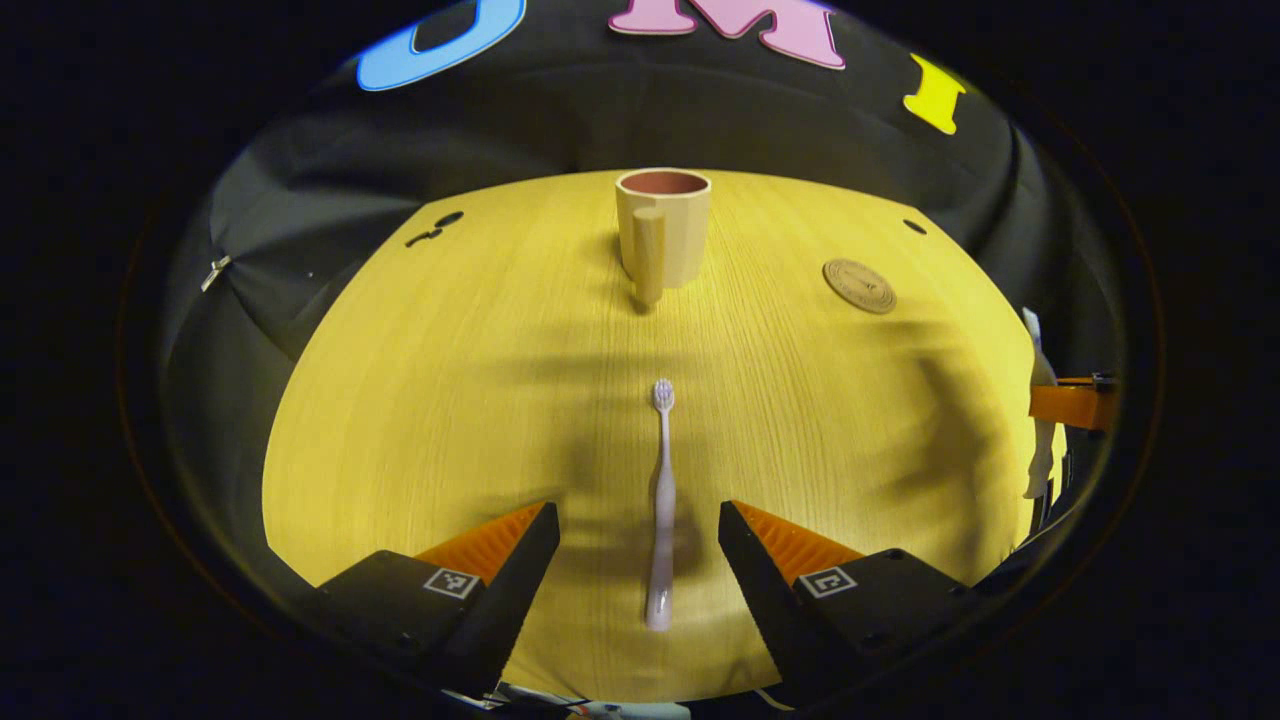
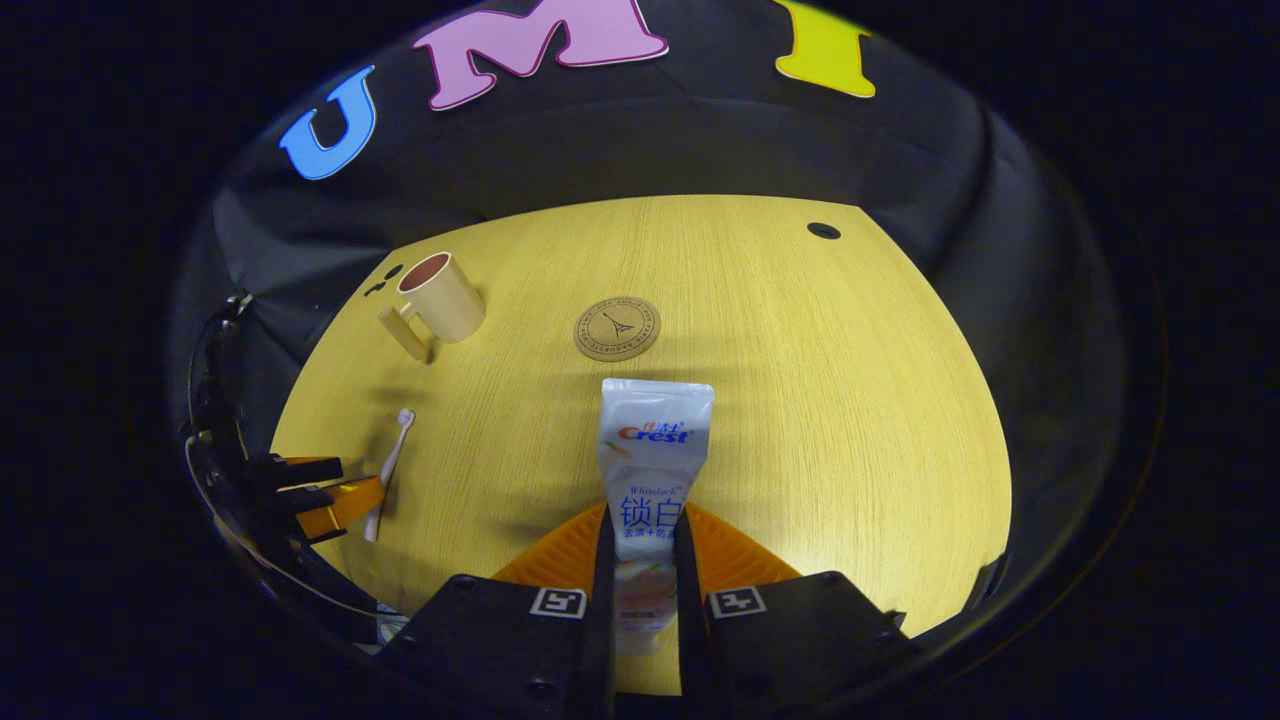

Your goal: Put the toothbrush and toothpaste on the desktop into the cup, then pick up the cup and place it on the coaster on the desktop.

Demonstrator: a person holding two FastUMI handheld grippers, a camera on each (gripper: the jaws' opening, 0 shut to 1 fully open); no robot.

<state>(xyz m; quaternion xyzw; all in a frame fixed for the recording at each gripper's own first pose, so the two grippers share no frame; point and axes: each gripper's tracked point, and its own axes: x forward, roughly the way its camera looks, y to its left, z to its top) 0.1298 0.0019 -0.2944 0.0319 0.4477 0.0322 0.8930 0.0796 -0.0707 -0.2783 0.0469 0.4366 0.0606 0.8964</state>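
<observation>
A pale pink toothbrush [image 1: 661,500] lies flat on the yellow desktop [image 1: 480,380], bristles pointing away. My left gripper [image 1: 638,535] stands open, one finger on each side of the handle, not touching it. Farther back a beige cup [image 1: 663,232] stands upright with its handle towards me. A round brown coaster [image 1: 859,285] lies to its right. In the right gripper view my right gripper [image 2: 641,560] is shut on the white toothpaste tube [image 2: 653,470], which points forward above the desk. The coaster [image 2: 617,328] lies just beyond the tube, the cup [image 2: 436,300] at far left.
The left gripper [image 2: 320,500] and toothbrush [image 2: 388,470] appear at the left edge of the right gripper view. The right gripper's orange finger [image 1: 1070,400] and the tube's end [image 1: 1040,400] show at the right edge of the left gripper view. Small dark holes [image 2: 823,231] mark the desk's back.
</observation>
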